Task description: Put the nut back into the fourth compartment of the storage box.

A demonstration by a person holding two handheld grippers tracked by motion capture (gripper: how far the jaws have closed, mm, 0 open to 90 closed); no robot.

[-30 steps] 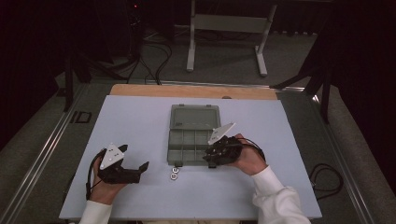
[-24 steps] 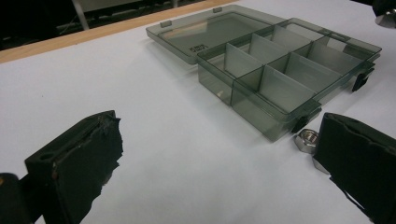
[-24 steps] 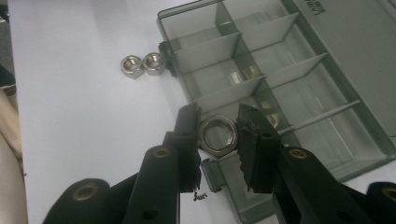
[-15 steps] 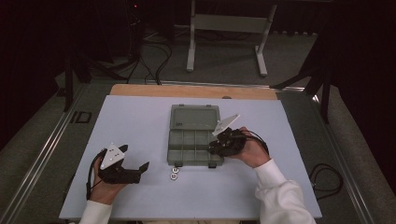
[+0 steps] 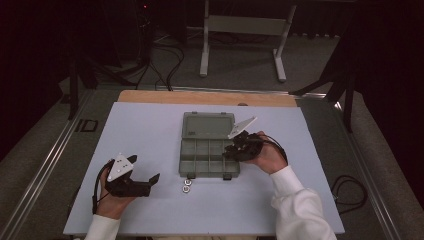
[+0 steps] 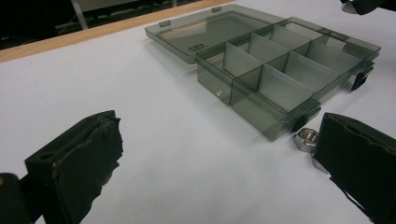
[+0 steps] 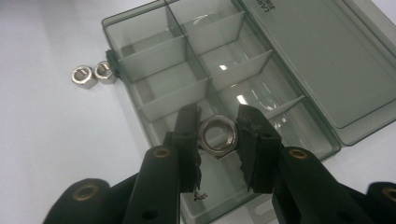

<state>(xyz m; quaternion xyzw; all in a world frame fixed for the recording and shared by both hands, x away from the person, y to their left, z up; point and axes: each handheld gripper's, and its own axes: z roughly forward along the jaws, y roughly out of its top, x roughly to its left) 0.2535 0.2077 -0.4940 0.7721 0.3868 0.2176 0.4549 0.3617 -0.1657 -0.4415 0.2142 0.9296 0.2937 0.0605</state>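
A steel hex nut (image 7: 217,135) is clamped between the two black pads of the right gripper (image 7: 217,137), whose jaws are drawn in to the nut's width; it is held above a compartment at the near right of the open grey organiser box (image 5: 209,150), which lies at the centre of the white table top (image 5: 150,130) with its lid (image 5: 208,125) laid flat at 12 o'clock. In the high view the right gripper (image 5: 239,148) is seen at the box's 3 o'clock edge, its grey plate tilted up. Two loose nuts (image 5: 187,186) lie side by side on the table just off the box's front edge, at about 7 o'clock from it, near one black latch; nothing is seen between the held nut and the compartments. The left gripper (image 5: 150,182) rests at 8 o'clock from the box, well apart from it, its jaws wide open with nothing between them. Compared with a second earlier, the right hand has been carried a little toward 1 o'clock along the box's right side, while the left hand has kept its place. The held nut is made out in the right gripper view, where it is too small to tell in the high view; the left gripper view shows the box's dividers side-on and one loose nut (image 6: 305,140) beside the right-hand pad.
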